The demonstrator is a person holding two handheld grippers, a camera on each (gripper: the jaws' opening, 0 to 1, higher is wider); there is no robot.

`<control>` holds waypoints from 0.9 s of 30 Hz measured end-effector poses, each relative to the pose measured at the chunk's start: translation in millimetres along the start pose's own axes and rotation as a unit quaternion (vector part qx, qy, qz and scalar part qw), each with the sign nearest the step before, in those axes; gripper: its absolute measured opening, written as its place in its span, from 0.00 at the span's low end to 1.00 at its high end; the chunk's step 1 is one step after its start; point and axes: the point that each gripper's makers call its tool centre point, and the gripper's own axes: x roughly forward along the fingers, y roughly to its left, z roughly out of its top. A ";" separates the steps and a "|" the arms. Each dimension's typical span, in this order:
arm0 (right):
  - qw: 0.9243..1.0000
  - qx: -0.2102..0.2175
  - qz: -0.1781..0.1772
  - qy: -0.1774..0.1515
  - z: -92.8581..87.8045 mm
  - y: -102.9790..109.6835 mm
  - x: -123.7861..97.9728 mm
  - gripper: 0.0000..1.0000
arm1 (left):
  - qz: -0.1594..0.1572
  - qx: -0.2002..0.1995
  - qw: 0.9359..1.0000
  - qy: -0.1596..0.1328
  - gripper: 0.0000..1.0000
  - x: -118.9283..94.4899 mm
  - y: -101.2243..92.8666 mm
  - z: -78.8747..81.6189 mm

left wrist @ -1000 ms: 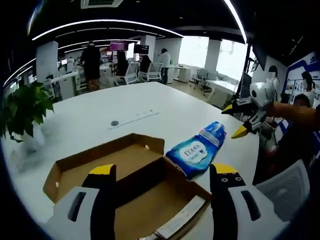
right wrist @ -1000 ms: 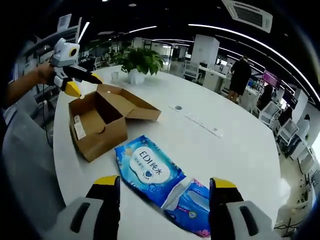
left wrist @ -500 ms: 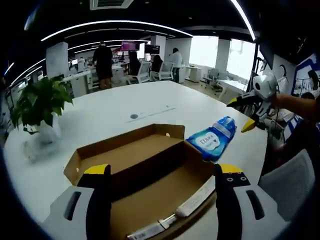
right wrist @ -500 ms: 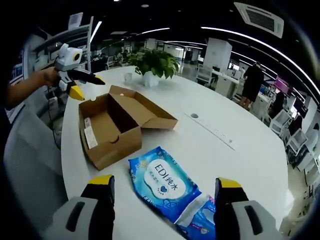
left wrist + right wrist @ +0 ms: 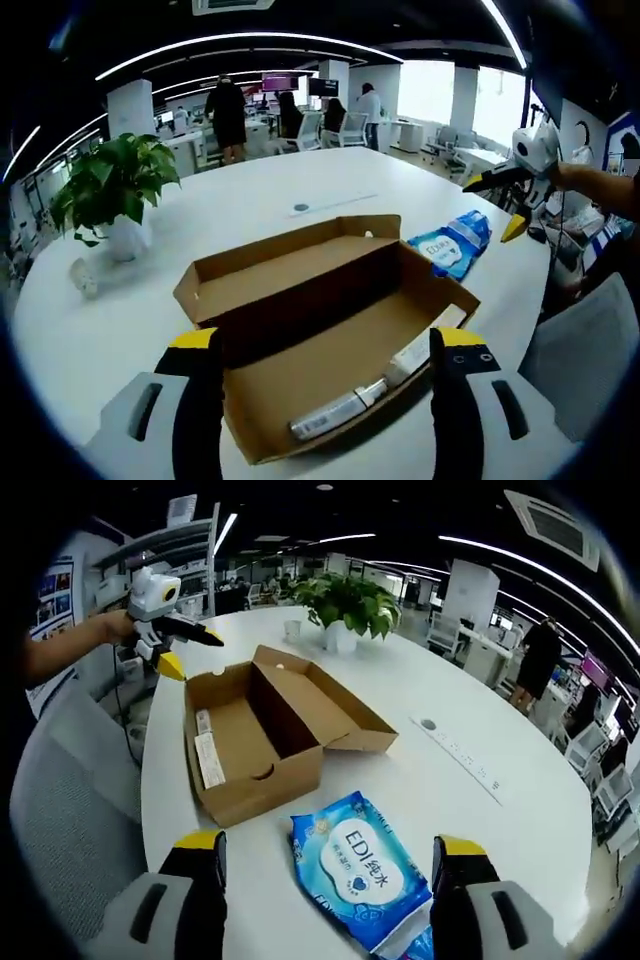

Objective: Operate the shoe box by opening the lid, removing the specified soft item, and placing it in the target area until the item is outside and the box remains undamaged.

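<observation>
Potted plant (image 5: 112,195) on white table (image 5: 250,205); office chairs (image 5: 345,128) beyond.

Table (image 5: 480,730): open box (image 5: 262,742) on it; wipes pack (image 5: 360,868) just beside the box; potted plant (image 5: 345,608) beyond the box.

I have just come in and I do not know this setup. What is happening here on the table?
A person holds a gripper in each hand over a white table. The cardboard shoe box stands open and looks empty, its lid folded back. The blue soft pack of wipes already lies on the table outside the box, apart from it. The left gripper hovers open over the box, and the right gripper hovers open over the pack. Neither grips anything. A potted plant stands behind.
</observation>
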 end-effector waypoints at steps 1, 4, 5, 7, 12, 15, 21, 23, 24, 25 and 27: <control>1.000 -0.004 0.005 0.000 1.6 2.1 1.9 0.85 | 0.005 -0.003 1.000 0.002 0.88 -2.3 4.4 -4.2; 1.000 -0.014 0.014 0.003 4.3 4.4 6.3 0.85 | 0.016 -0.006 1.000 0.007 0.87 -8.2 13.4 -13.1; 1.000 -0.015 0.016 0.002 5.7 5.5 7.9 0.85 | 0.018 -0.009 1.000 0.008 0.86 -9.6 15.7 -15.5; 1.000 -0.018 0.023 0.003 8.3 10.2 11.8 0.85 | 0.025 -0.017 1.000 0.010 0.86 -12.4 21.6 -21.4; 0.998 -0.035 0.045 0.008 12.0 20.9 22.5 0.85 | 0.038 -0.031 0.999 0.018 0.85 -18.1 31.7 -36.3; 0.997 -0.045 0.060 0.013 14.4 28.0 27.7 0.85 | 0.044 -0.035 0.998 0.022 0.84 -20.3 35.3 -43.3; 0.993 -0.070 0.089 0.023 18.8 41.0 37.8 0.84 | 0.046 -0.038 0.998 0.032 0.80 -23.2 34.4 -55.8; 0.992 -0.080 0.092 0.023 22.3 43.6 40.9 0.83 | 0.045 -0.039 0.998 0.037 0.79 -24.0 33.7 -61.4; 0.992 -0.082 0.094 0.022 24.0 44.5 42.4 0.83 | 0.044 -0.045 0.997 0.038 0.77 -24.5 33.2 -64.6; 0.992 -0.083 0.097 0.022 26.0 45.7 44.8 0.83 | 0.044 -0.047 0.997 0.038 0.75 -24.7 33.2 -65.4; 0.990 -0.090 0.102 0.024 28.7 48.1 49.3 0.83 | 0.048 -0.060 0.996 0.040 0.68 -25.9 33.4 -70.4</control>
